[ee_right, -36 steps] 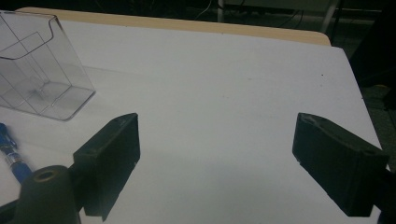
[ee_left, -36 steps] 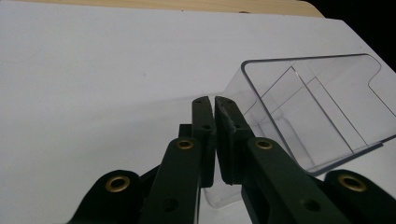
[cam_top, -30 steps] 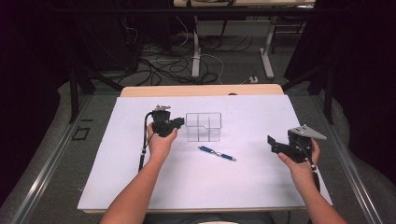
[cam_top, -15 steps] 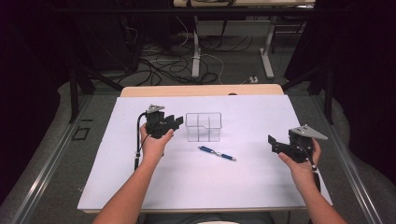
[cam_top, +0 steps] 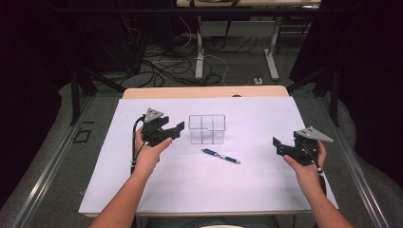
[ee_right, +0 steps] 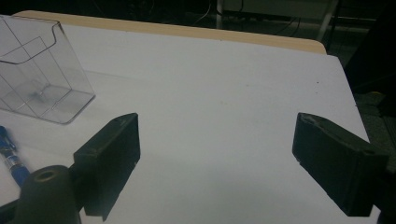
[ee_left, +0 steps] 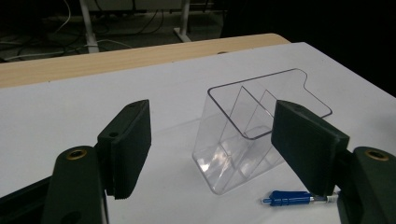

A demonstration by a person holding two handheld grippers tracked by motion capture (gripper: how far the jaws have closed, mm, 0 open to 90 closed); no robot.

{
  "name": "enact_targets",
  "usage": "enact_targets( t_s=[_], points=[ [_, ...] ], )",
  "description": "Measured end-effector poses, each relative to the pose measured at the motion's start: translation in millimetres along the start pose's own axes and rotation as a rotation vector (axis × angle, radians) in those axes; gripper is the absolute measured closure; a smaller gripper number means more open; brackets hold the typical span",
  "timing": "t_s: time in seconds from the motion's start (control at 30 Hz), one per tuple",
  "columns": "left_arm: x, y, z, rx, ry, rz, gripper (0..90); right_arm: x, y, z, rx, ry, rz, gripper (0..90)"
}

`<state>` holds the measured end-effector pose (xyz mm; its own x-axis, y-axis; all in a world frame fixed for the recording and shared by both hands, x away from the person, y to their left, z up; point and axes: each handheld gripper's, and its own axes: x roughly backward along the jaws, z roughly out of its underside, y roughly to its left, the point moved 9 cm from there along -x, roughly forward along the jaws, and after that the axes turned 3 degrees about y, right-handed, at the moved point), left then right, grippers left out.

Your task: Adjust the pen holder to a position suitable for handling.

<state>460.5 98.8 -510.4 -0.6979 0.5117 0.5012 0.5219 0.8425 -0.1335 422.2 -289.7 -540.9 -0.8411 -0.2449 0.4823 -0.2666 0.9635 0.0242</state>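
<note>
no readable text or labels, pen [cam_top: 221, 156] barrel perhaps too blurred

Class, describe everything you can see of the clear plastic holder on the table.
The clear plastic holder is a see-through box, open at the top, with inner dividers making compartments and a taller notched back wall. It looks like rigid acrylic and appears empty. It stands upright on the white table cover, near the middle. Nothing grips it; the blue pen lies apart in front.

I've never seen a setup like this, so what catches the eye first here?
Probably the clear plastic holder standing mid-table on the white sheet, with a blue pen lying just in front of it. A left gripper and a right gripper, both held open, flank them.
</note>
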Motion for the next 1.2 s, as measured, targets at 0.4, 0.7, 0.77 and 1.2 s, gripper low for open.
enact_targets(
  t_s=[0.4, 0.7, 0.77, 1.2],
  points=[
    [18.4, 1.0, 25.1, -0.049, 0.006, 0.03, 14.8, 0.0, 8.3, 2.0, 0.033, 0.04, -0.007, 14.9],
    [39.0, 3.7, 36.6, -0.007, -0.037, 0.042, 0.0, -3.5, 18.6, 0.5, 0.038, 0.032, -0.029, 14.6],
    [41.7, 5.4, 41.1, 0.002, -0.029, 0.04, 0.0, -3.5, 20.9, 1.2, 0.027, 0.043, -0.042, 14.6],
    [51.1, 15.1, 48.9, 0.075, -0.028, 0.018, 0.0, -3.9, 46.5, -2.4, 0.13, 0.128, -0.125, 8.3]
  ],
)
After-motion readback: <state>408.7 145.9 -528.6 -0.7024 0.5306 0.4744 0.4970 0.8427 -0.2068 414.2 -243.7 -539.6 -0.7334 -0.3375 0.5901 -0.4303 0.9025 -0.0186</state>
